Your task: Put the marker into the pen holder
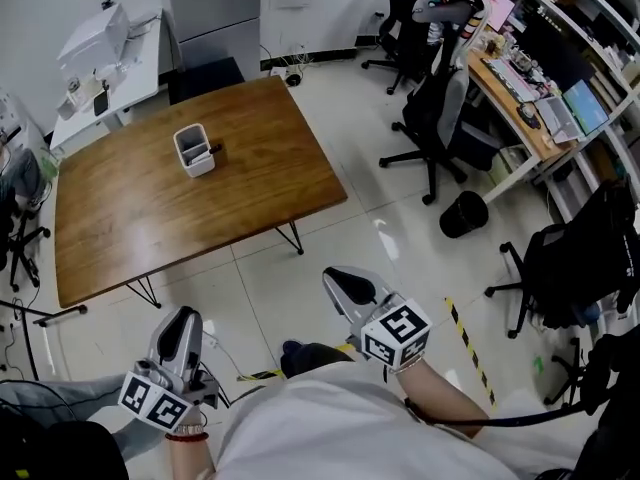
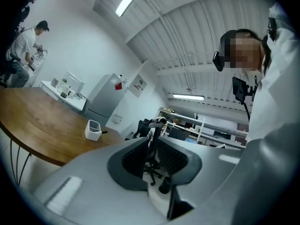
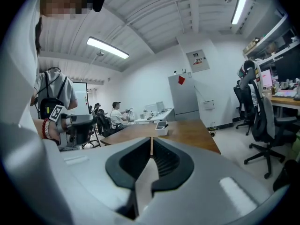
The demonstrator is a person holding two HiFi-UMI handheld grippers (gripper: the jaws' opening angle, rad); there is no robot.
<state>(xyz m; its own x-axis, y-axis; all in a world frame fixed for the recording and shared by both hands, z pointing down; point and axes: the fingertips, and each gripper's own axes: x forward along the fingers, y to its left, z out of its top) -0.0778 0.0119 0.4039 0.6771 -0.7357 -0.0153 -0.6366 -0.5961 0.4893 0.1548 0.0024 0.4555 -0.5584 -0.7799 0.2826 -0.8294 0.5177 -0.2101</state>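
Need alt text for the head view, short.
A person, seen from above, holds the left hand-held gripper and right hand-held gripper low by their body, short of a wooden table. On it stands a white pen holder, a black marker lying beside it.

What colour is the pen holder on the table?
White; the pen holder shows best in the head view.

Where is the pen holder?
In the head view, the pen holder stands near the middle of the table at upper left. The marker lies just right of it.
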